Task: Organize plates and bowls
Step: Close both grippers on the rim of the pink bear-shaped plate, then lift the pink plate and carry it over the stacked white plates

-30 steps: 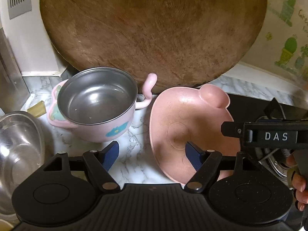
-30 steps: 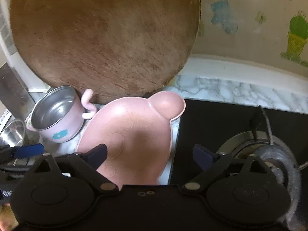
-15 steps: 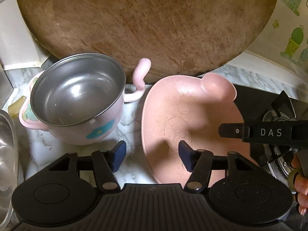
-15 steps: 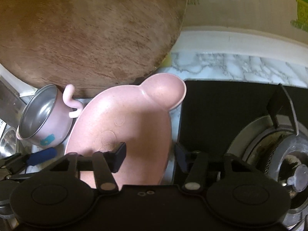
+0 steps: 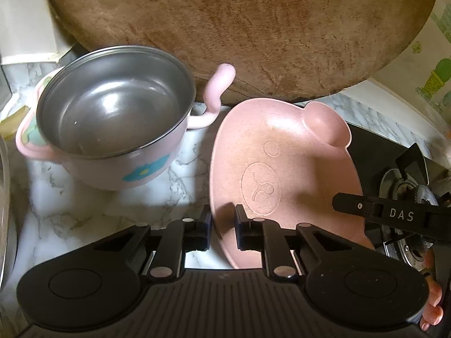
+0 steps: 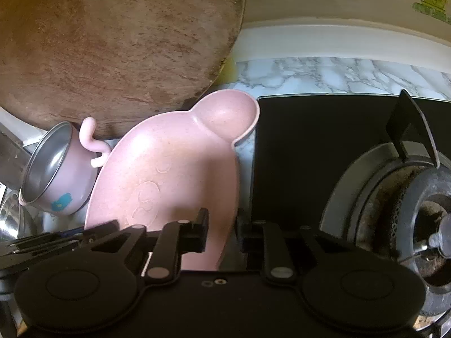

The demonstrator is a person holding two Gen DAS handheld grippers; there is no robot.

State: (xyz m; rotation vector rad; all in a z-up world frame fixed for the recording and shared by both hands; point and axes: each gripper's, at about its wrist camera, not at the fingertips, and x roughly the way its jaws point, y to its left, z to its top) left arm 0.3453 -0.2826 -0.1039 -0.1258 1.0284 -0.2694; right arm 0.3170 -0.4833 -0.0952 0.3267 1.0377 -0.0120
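Pink plate (image 5: 284, 174) (animal-face shape, one ear lobe at the far end) lies flat on the marble counter (image 5: 93, 211), its right edge reaching the black stove top (image 6: 324, 152). Both grippers straddle its rim at the near end, one per side: left gripper (image 5: 222, 229) on the near-left rim, right gripper (image 6: 221, 232) on the near-right rim. Fingers on both are closing with the rim between them, the gap nearly taken up, the plate all but pinched. Two-handed hold makes sense: plate is wide, shallow, and flat on the counter, so opposite-edge grips should keep it level on the lift. Pink bowl (image 5: 112, 129) with a steel liner and curly handle sits just left of the plate, not touching it as far as I can tell. Big round wooden board (image 5: 239, 28) leans against the wall behind both. Gas burner (image 6: 408, 205) off to the right.
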